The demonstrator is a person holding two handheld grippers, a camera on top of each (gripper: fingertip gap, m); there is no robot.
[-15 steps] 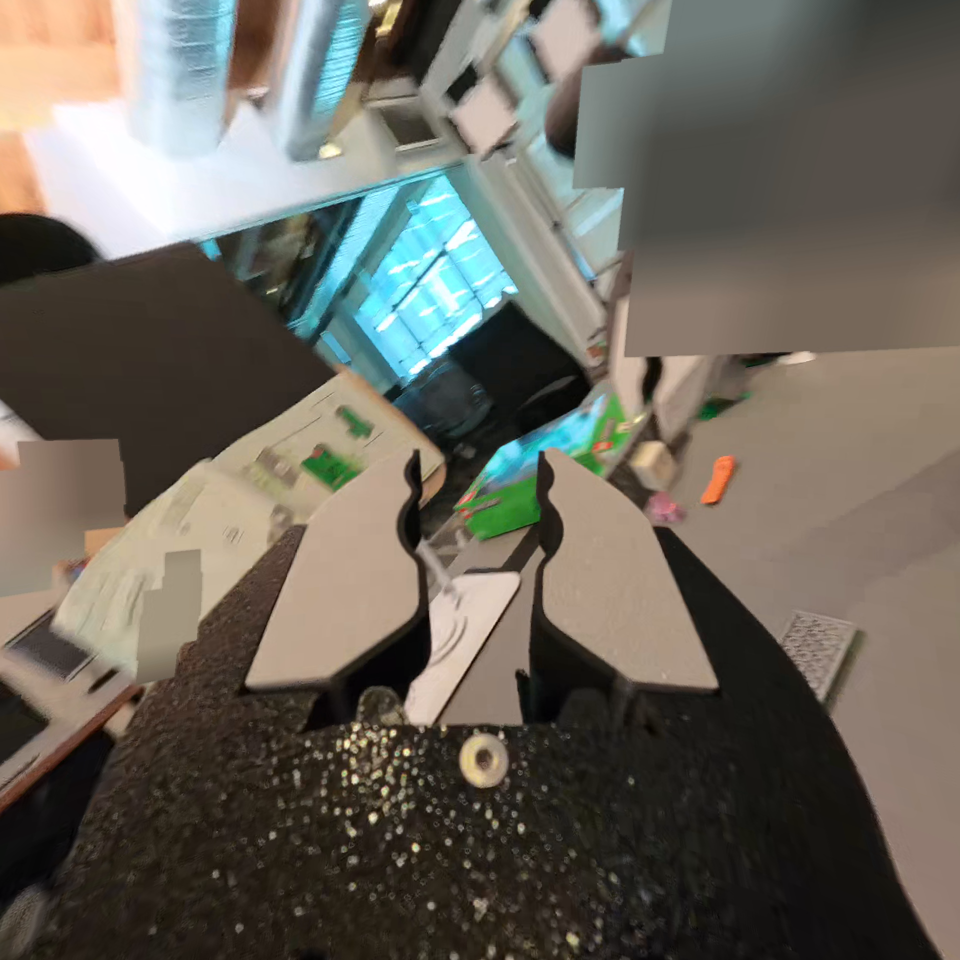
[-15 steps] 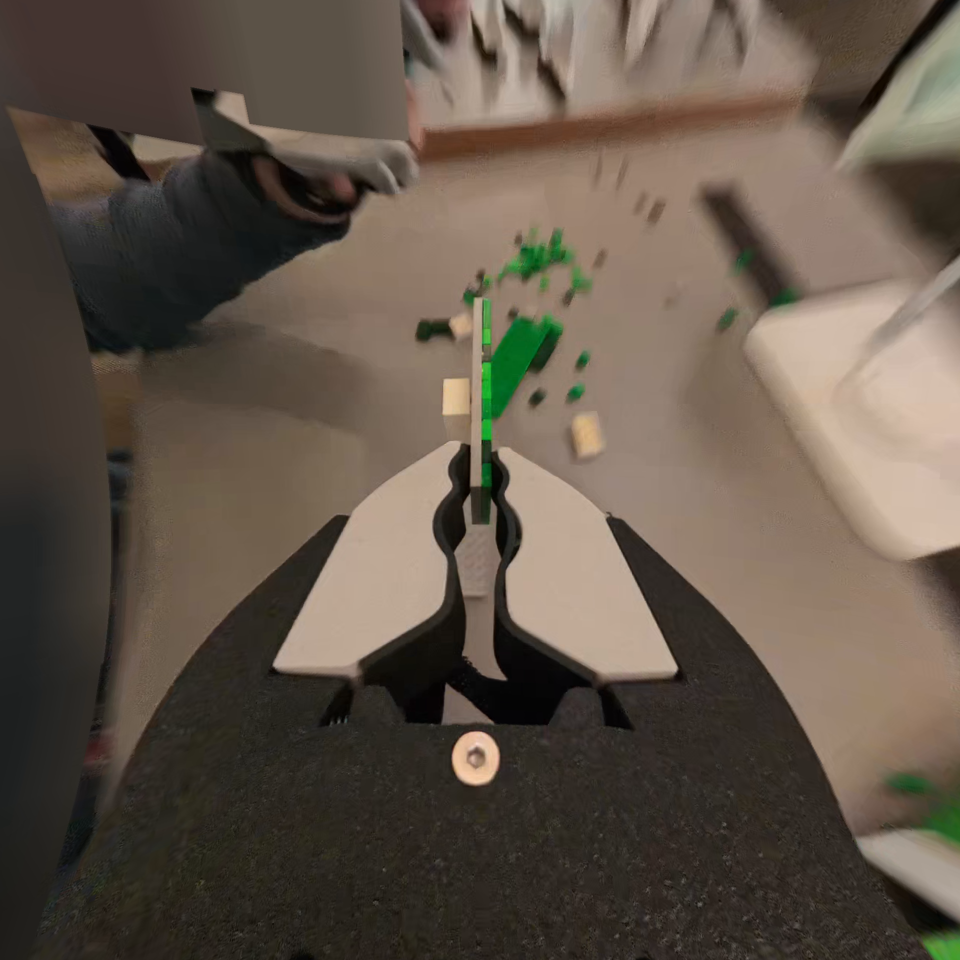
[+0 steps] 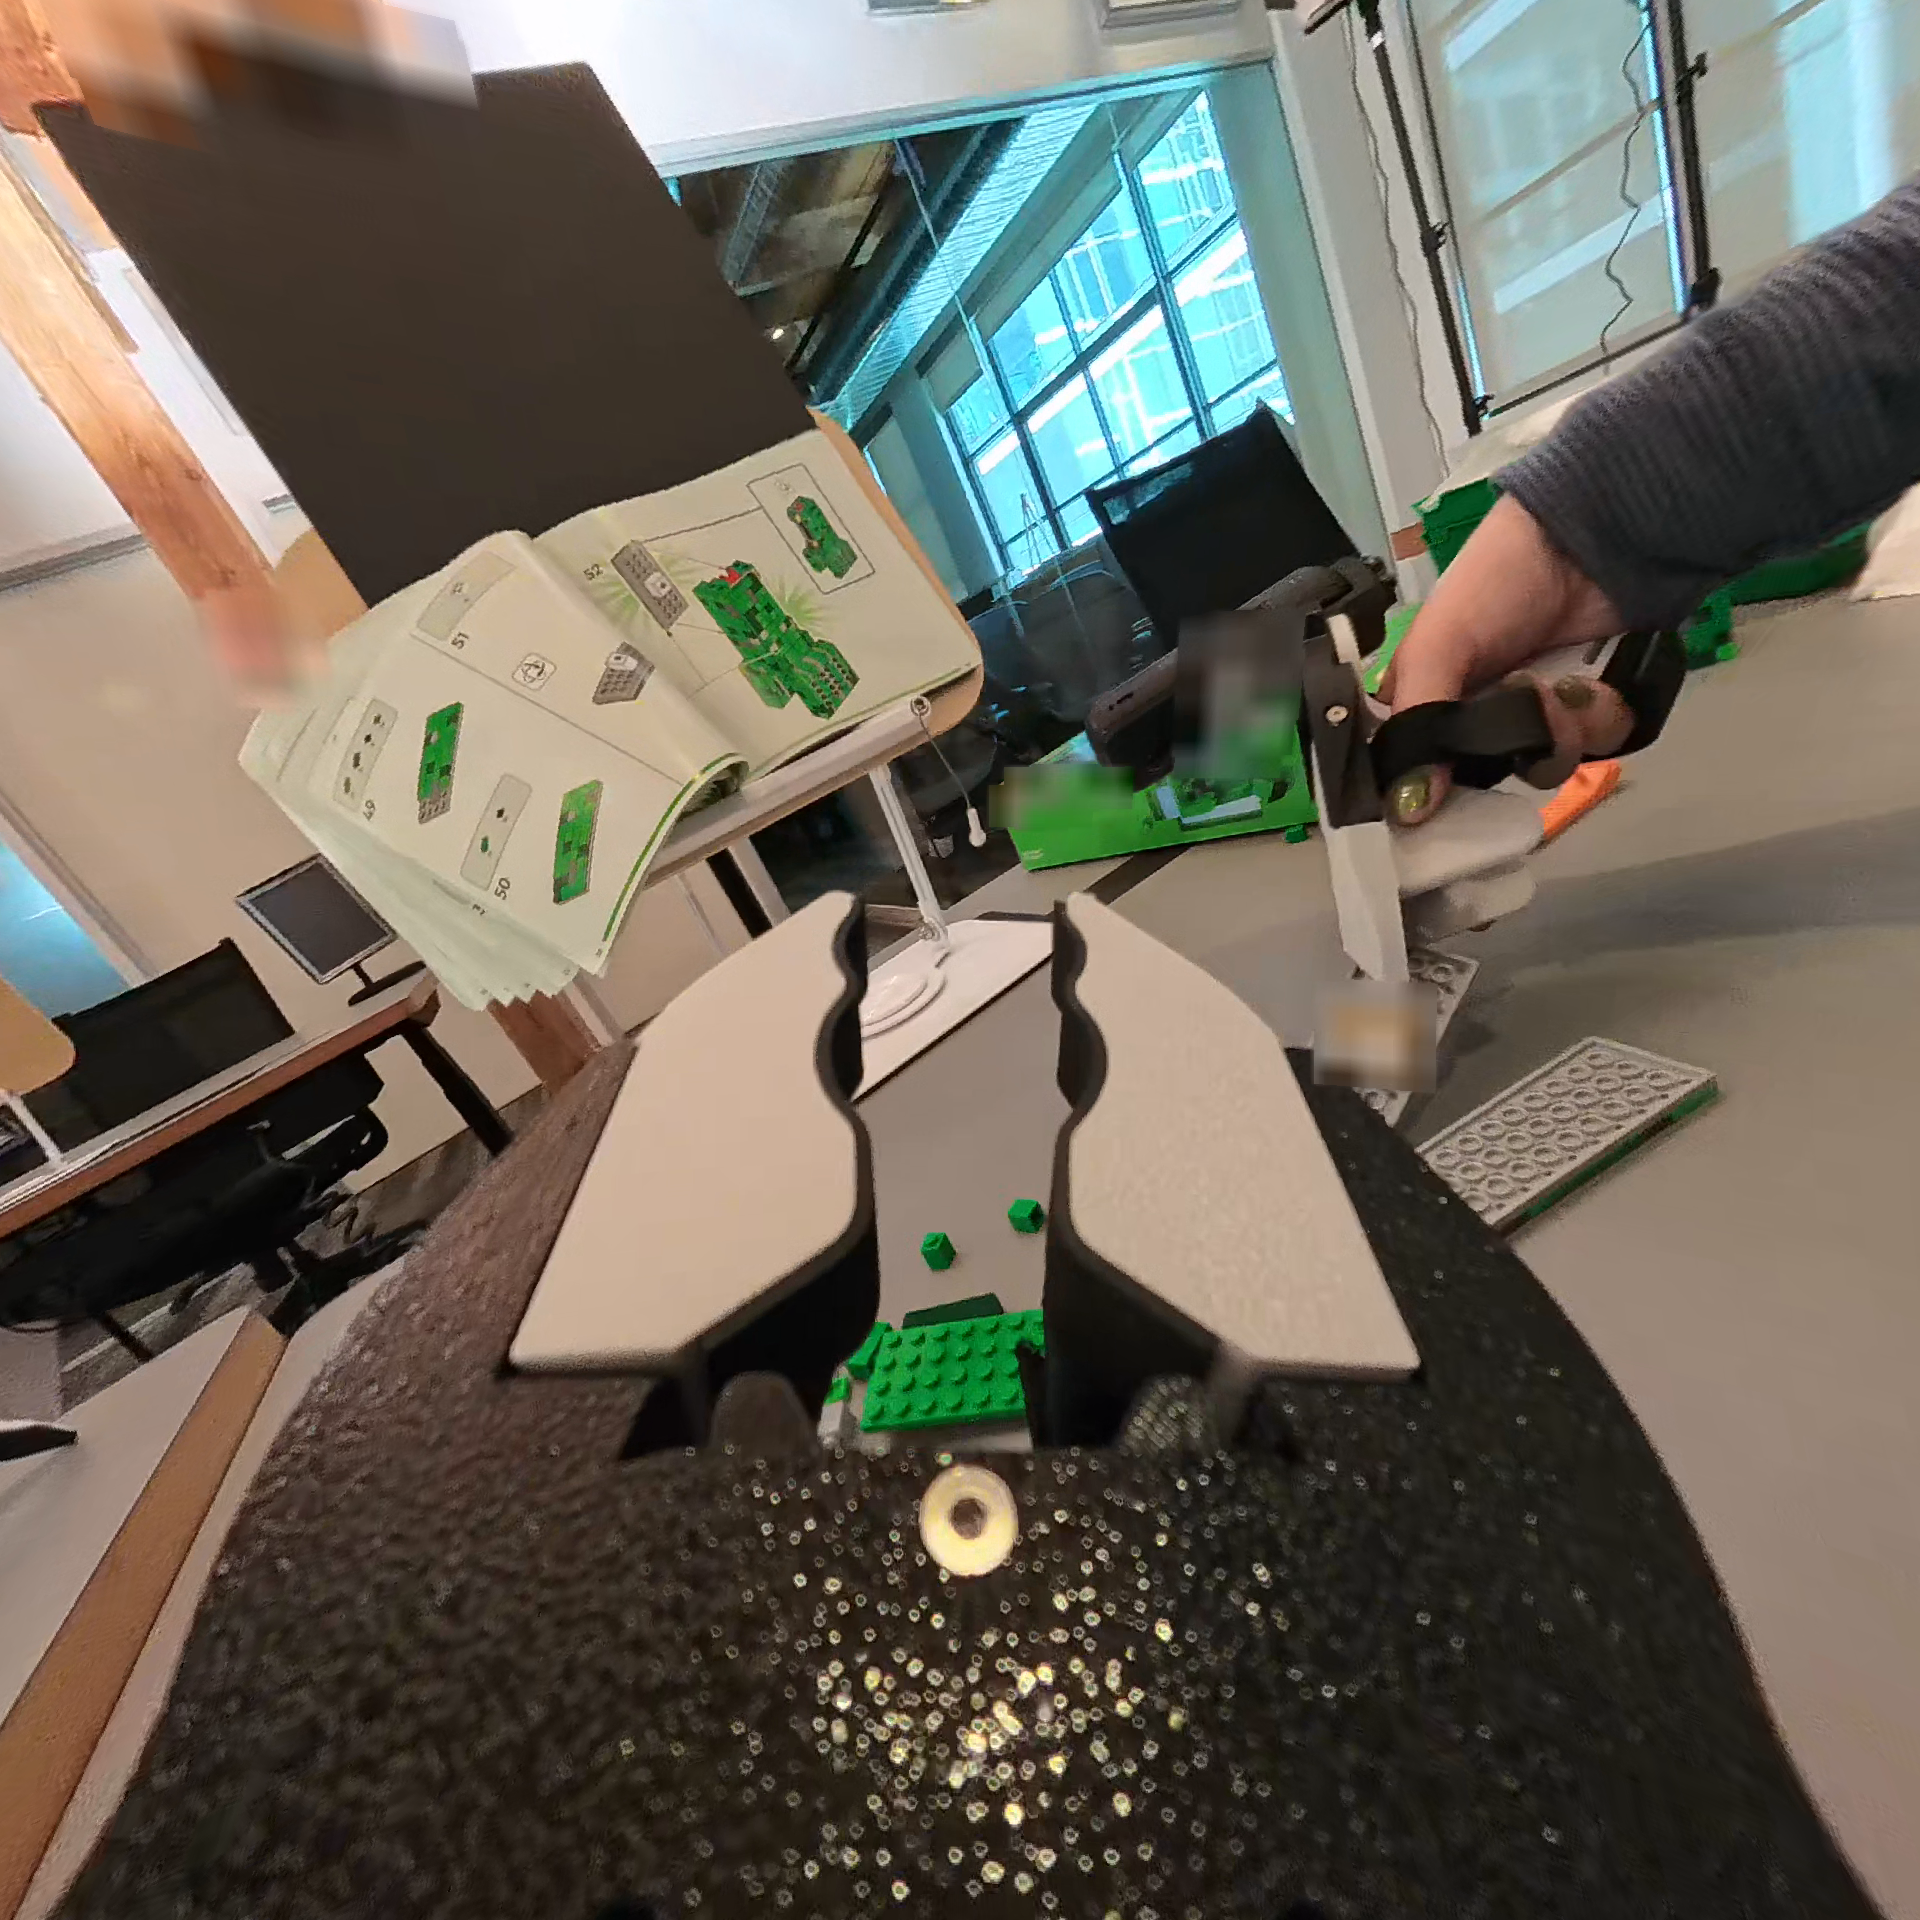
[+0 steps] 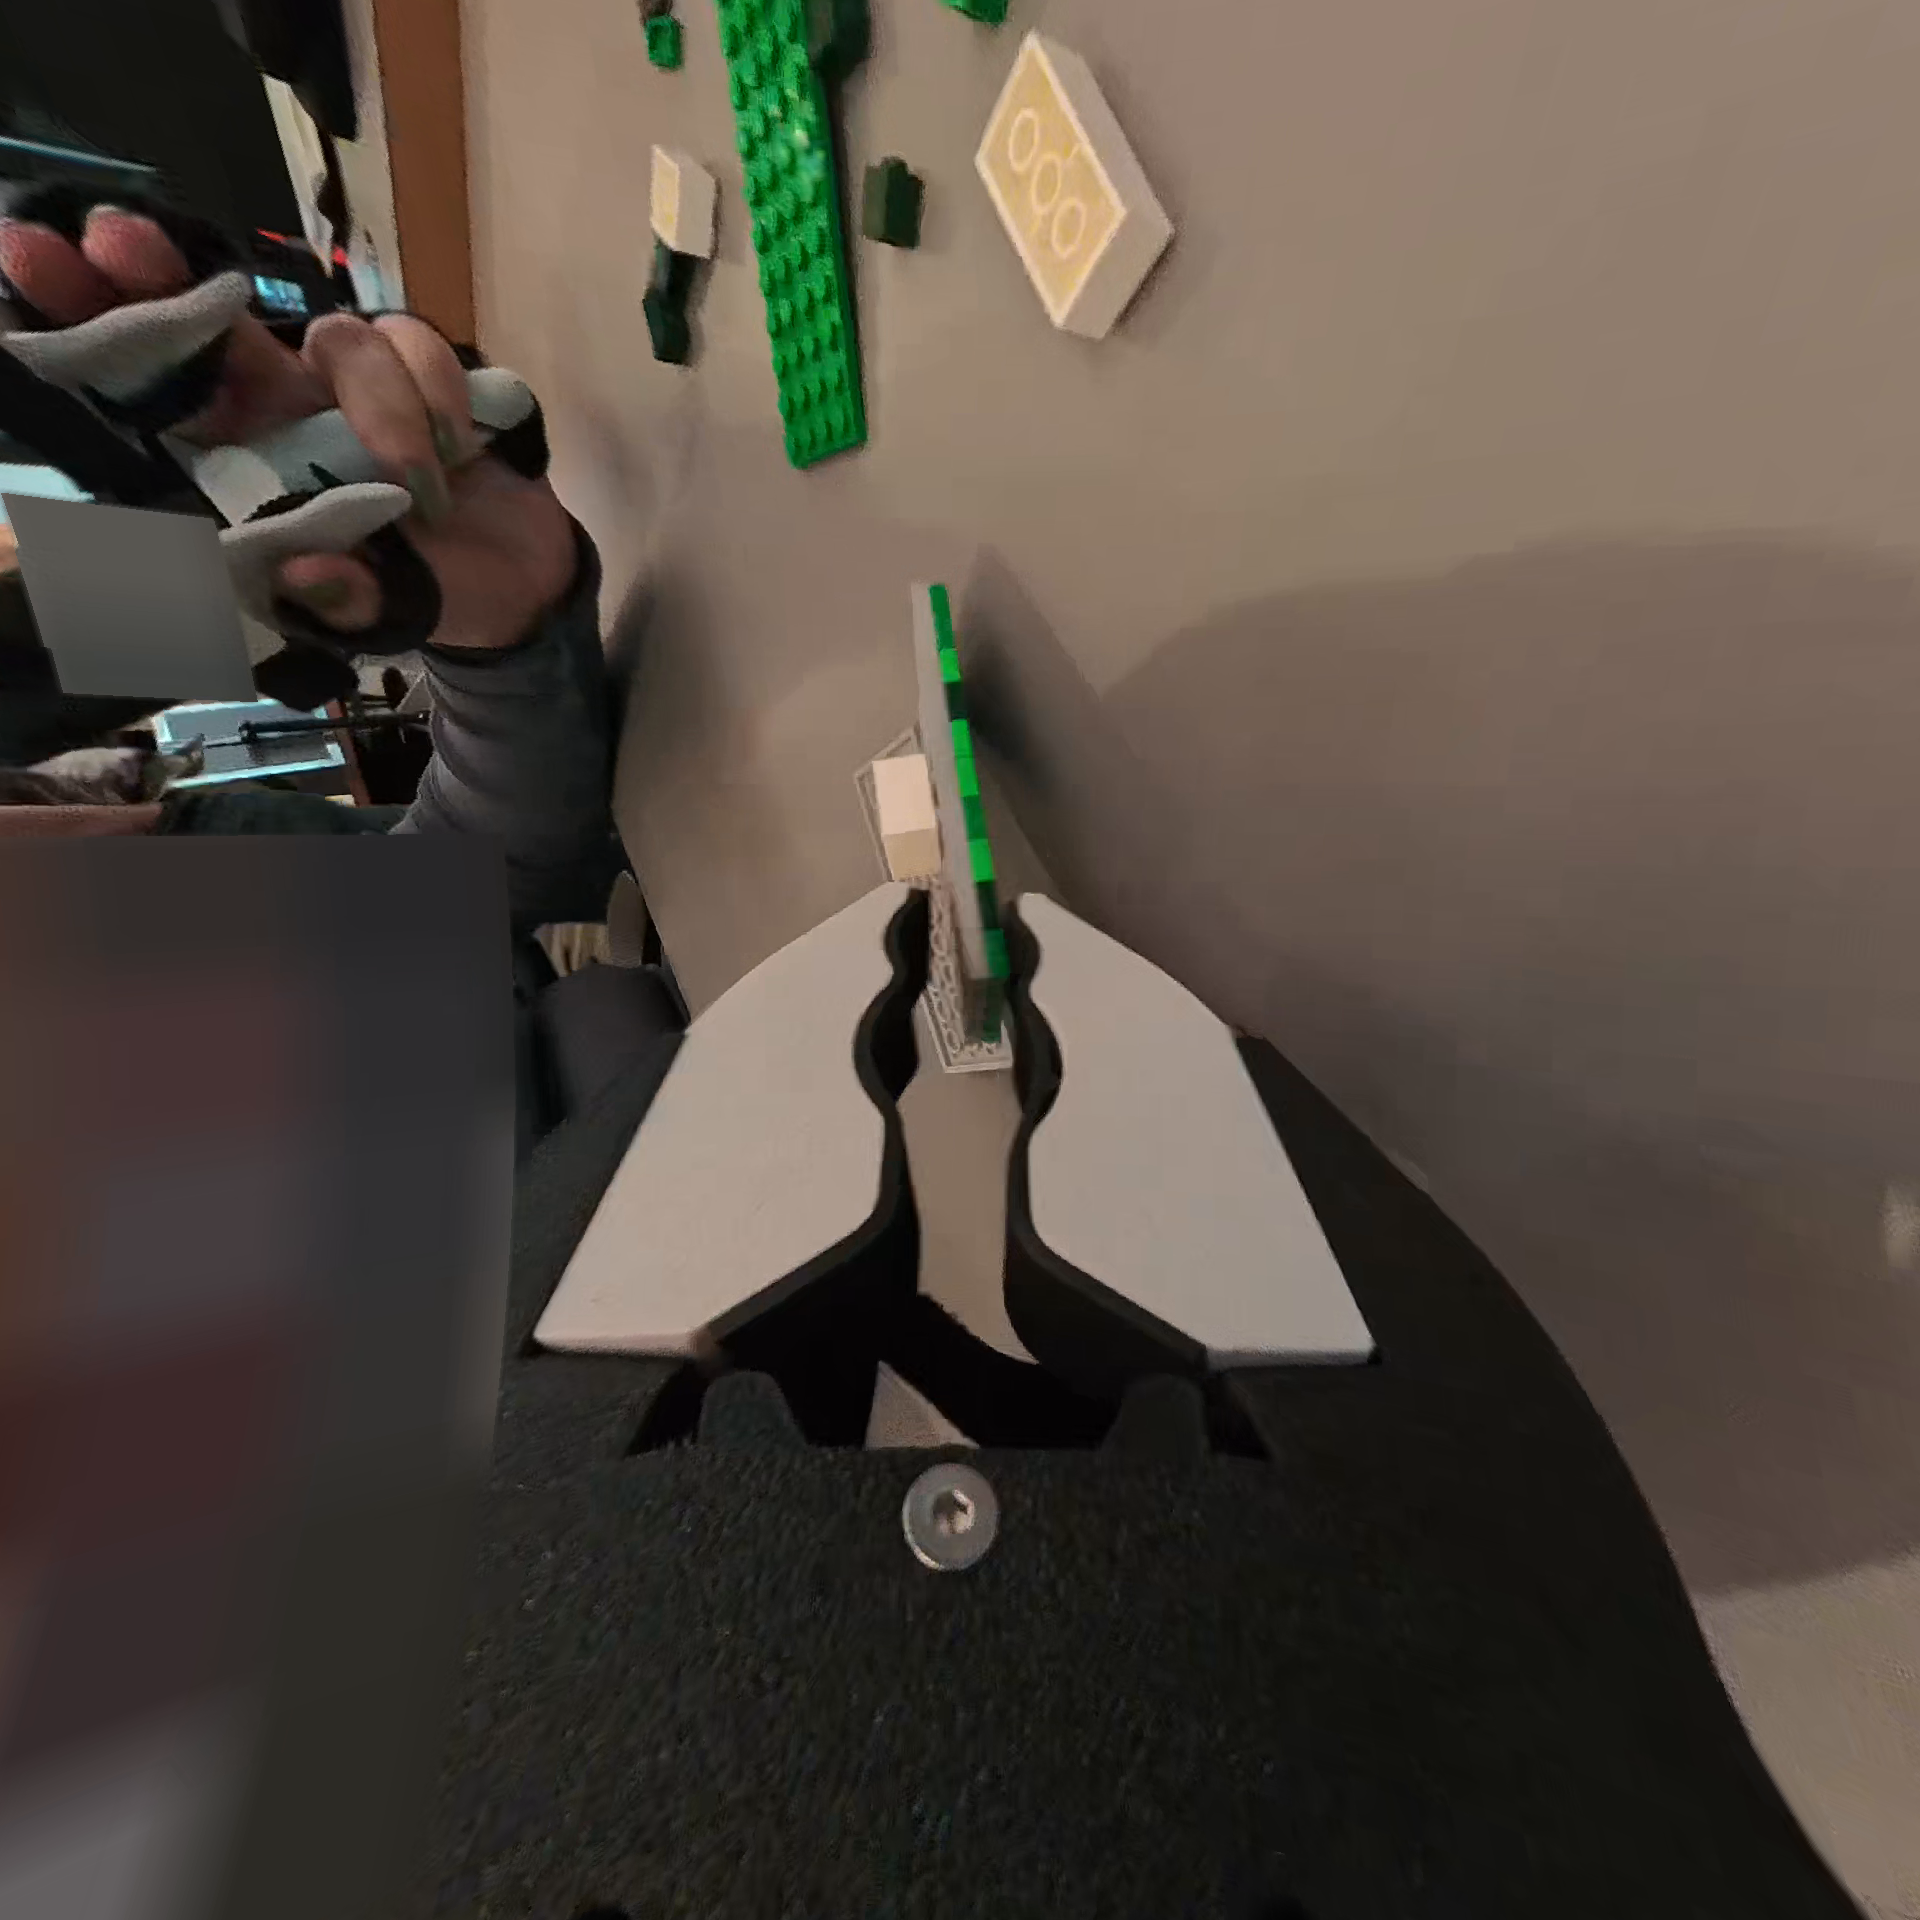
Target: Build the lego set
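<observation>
My right gripper [image 4: 966,914] points down at the grey table [image 4: 1455,520]. A thin grey plate with a green layer [image 4: 951,790] stands on edge between its fingertips. A cream cube [image 4: 902,821] is stuck on the plate's left face. The green side lies against the right pad, but dark space shows between the left pad and the plate, so the jaws stand open around it. A flat grey plate [image 4: 961,1044] lies beneath. The left wrist view shows this gripper [image 3: 1361,935] in a person's hand [image 3: 1496,623]. My left gripper [image 3: 956,914] is open and empty above the table.
An open instruction booklet [image 3: 582,707] rests on a stand at the left. A green plate [image 3: 956,1361] and two small green bricks [image 3: 935,1247] lie under my left gripper. A grey-on-green plate [image 3: 1558,1122] lies to the right. A long green plate [image 4: 800,239] and a cream-topped tile [image 4: 1070,187] lie farther off.
My right jaws were shut on the plate and have since parted, leaving a gap at the left pad. The right gripper has tipped down toward the table. My left gripper has swung round, still open.
</observation>
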